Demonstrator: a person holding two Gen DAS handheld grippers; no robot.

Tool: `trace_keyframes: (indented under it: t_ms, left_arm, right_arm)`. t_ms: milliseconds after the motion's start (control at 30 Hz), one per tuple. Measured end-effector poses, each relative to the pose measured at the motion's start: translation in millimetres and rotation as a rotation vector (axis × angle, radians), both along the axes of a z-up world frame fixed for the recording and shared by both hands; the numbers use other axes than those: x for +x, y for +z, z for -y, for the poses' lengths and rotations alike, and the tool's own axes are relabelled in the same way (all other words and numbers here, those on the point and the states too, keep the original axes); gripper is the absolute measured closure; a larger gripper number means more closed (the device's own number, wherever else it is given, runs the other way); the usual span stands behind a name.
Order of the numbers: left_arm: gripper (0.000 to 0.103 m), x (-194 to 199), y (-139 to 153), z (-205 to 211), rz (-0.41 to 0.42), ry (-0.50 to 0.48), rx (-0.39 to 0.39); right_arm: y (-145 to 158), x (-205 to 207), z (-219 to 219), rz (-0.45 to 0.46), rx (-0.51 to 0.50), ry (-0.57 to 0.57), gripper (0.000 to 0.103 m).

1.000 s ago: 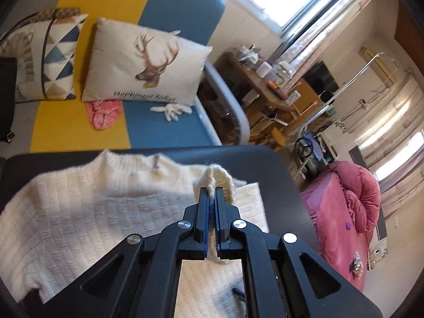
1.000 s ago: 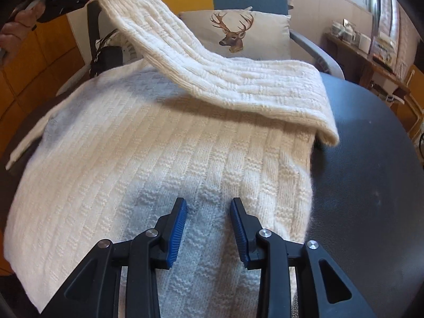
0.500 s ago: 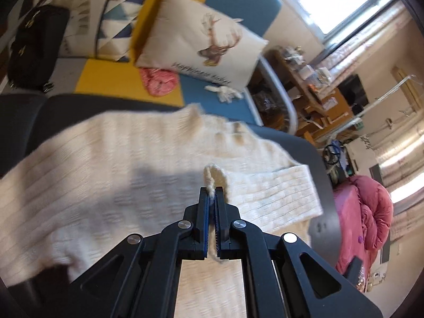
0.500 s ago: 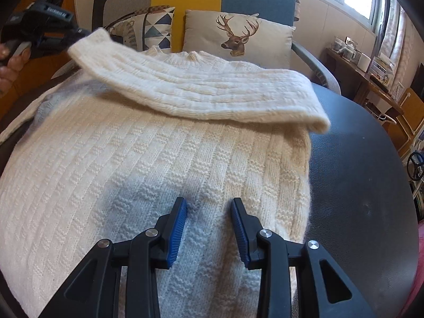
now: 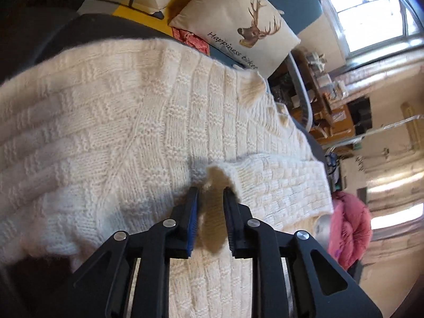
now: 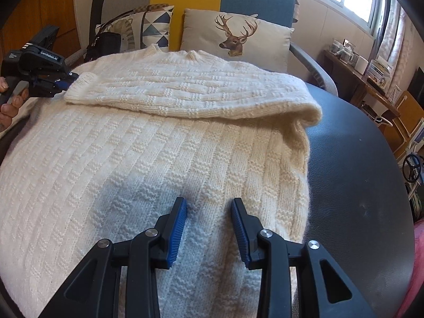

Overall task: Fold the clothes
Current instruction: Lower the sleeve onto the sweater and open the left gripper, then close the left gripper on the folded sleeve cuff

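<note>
As its jaws have just been opening, the left claw (image 5: 210, 194) releases the cuff of the sweater (image 6: 164, 164), spread on the desk (image 6: 357, 159); the sleeve (image 6: 190, 92) lies toward twelve o'clock. Right claw (image 6: 209, 206) hovers parted, empty; smoothing should follow.

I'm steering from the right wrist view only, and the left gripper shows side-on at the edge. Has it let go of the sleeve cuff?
Observer: Yes. In the left wrist view the left gripper has just been opening its jaws. They stand apart, and the sleeve cuff lies loose between them, not pinched.
Operator: Good. The sweater blocks my view behind it. Is anything lying there?
Observer: A crumpled red cloth lies just beyond the far edge of the sweater, beside the lower corner of the deer pillow.
</note>
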State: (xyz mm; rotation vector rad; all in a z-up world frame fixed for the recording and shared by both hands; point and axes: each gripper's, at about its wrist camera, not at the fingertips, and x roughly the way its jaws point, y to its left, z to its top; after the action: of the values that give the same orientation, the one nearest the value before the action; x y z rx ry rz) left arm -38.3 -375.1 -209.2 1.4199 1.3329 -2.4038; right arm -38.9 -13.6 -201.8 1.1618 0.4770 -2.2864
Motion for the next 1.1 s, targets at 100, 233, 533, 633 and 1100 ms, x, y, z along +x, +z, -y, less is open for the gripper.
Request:
trace_keyframes:
  t_ms: [100,233,533,633,1100]
  left_arm:
    - [0.075,9,-1,7,-0.027,0.04,0.053]
    - [0.061,25,-3,15,-0.065,0.097,0.113]
    - [0.053,36,-4,14,-0.142,0.156,0.211]
    - [0.053,31,-8,8,-0.101,0.131,0.159]
    - [0.095,-21,15,-39,0.02,-0.038,-0.178]
  right_arm:
    - [0,2,0,-0.006,-0.002,-0.004,0.067]
    - [0,3,0,-0.012,-0.003,-0.004,0.067]
    - [0,4,-1,-0.019,-0.009,-0.002,0.067]
    - [0,3,-1,-0.018,-0.01,0.0,0.067]
    - [3,-5,-14,0.038,-0.111,-0.017,0.063]
